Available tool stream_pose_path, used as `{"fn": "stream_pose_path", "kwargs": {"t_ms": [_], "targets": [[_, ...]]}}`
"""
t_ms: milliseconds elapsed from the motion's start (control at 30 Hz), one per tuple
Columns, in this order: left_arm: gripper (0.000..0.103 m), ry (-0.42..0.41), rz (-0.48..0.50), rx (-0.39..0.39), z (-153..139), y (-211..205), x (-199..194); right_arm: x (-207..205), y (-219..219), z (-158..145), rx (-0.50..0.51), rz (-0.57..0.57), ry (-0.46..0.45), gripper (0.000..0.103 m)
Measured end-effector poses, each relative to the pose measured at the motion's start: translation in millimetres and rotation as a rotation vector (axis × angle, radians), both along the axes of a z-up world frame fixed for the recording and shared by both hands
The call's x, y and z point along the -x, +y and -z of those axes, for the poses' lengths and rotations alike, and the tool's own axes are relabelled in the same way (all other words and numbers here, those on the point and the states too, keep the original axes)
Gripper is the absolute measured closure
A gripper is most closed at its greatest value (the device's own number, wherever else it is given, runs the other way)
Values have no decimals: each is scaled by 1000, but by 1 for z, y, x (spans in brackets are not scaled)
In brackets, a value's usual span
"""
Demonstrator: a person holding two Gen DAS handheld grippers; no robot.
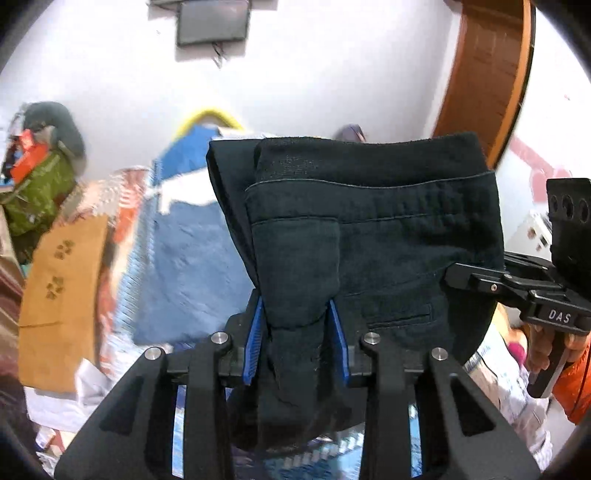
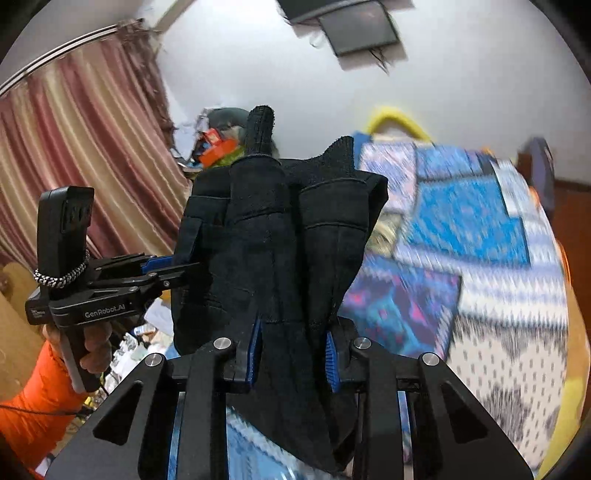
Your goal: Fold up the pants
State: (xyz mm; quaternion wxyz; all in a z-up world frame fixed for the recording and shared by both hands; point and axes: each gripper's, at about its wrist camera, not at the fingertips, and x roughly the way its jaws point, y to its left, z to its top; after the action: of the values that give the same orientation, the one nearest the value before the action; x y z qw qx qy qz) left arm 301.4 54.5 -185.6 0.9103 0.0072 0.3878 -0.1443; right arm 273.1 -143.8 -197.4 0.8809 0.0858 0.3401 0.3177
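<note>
Dark navy pants (image 1: 369, 229) hang in the air, waistband up, with a back pocket showing. My left gripper (image 1: 295, 325) is shut on a bunched part of the pants near one waist corner. My right gripper (image 2: 293, 343) is shut on the other bunched part of the pants (image 2: 280, 236). In the left wrist view the right gripper (image 1: 458, 277) clamps the pants' right edge. In the right wrist view the left gripper (image 2: 184, 273) clamps the pants' left edge. The lower legs are hidden below the frames.
A bed with a blue patterned blanket (image 2: 461, 236) lies below and ahead. A blue cloth (image 1: 192, 236) and a tan cloth (image 1: 62, 295) lie on the left. A clutter pile (image 1: 37, 173), curtains (image 2: 74, 147), a wooden door frame (image 1: 484, 81) and a wall screen (image 1: 212, 22) surround it.
</note>
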Motion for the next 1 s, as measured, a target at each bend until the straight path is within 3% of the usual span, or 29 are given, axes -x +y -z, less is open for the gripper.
{"fn": "stream_pose_path", "kwargs": {"t_ms": [233, 467, 633, 1000], "targets": [[70, -116, -113, -11, -38, 51, -22, -43, 44, -24, -24, -52, -84, 78], [70, -170, -203, -25, -34, 96, -62, -102, 92, -14, -62, -82, -63, 78], [70, -114, -230, 24, 2, 124, -98, -143, 113, 19, -46, -83, -18, 78], [70, 59, -273, 80, 133, 156, -188, -229, 138, 121, 54, -51, 136, 78]]}}
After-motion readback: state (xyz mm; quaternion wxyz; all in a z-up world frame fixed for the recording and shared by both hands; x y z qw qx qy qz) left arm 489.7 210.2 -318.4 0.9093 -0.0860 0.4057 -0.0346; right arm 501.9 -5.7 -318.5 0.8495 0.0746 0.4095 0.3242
